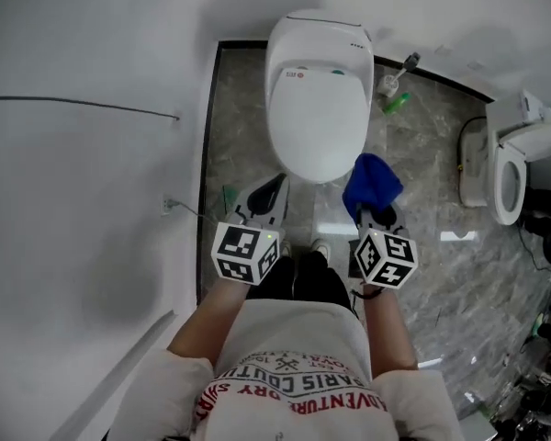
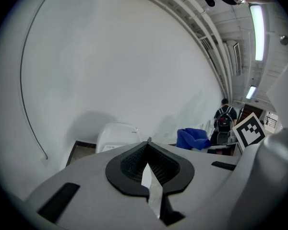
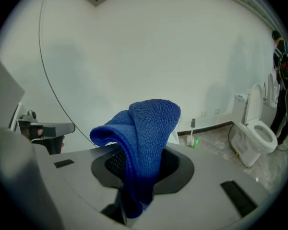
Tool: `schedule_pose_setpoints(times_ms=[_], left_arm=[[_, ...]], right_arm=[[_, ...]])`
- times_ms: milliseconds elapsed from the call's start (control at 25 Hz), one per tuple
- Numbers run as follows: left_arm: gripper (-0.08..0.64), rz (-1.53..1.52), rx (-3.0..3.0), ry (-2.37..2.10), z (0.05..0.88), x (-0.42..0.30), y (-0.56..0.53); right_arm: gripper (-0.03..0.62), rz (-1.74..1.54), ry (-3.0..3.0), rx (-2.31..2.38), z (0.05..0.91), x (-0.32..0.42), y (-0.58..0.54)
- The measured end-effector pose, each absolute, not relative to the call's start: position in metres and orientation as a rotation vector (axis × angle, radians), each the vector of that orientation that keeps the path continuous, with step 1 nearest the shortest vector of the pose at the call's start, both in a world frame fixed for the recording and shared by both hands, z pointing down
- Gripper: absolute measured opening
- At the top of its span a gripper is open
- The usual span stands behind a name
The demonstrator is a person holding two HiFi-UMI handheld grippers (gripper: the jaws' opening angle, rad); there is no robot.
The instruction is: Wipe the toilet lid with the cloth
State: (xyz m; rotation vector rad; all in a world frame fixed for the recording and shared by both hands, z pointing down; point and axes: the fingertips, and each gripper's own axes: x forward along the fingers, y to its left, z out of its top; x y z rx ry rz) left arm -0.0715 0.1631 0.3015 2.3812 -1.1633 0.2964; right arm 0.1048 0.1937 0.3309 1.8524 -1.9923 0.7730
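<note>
White glossy oval toilet lid [image 1: 317, 108] lies shut ahead of and below both grippers, its near rim just in front of their tips. In the left gripper view it shows as a pale dome beyond the jaws.

The blue terry cloth [image 3: 146, 138] is held low in the right gripper [image 3: 137, 186]. The jaws pinch its lower folds, while a thick loose loop stands up and flops forward past the tips. In the head view the cloth [image 1: 372, 184] hangs at the lid's near right edge; whether it touches the lid cannot be told.

The left gripper [image 1: 268, 196] sits off the lid's near left edge, its jaws pressed together on nothing.

This looks like the approach before a first stroke. To do it well, the right gripper should probably travel forward over the lid to its far end. It should then tip down so that the soft loop, not the hard jaw tips, meets the surface. Long overlapping strokes drawn back toward the near rim would likely cover the dome without gaps.

The lid looks smooth, so light pressure should be enough. The pinch needs to be firm, since drag could tug the cloth free. The left gripper is best held aside, clear of the strokes.
</note>
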Motion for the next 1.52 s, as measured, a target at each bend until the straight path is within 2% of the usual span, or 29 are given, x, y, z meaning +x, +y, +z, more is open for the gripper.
schedule_pose_setpoints(times_ms=[320,640,1040,1520], left_arm=[[0.006,0.209,2.486,-1.181,0.195,-0.08,0.193],[0.006,0.187,2.499,-1.245,0.15,-0.081,0.211],[0.006,0.205,2.569,-1.284,0.111,-0.081,0.219],[0.006,0.233,2.572,-1.271,0.123,-0.094,0.227]], right_arm=[[0.098,0.561,-2.062,1.884,0.217,0.092,0.228],[0.097,0.448,-2.164,1.833,0.157,0.083,0.241],[0.098,0.352,-2.228,1.809,0.124,0.076,0.248],[0.098,0.373,-2.213,1.819,0.138,0.065,0.253]])
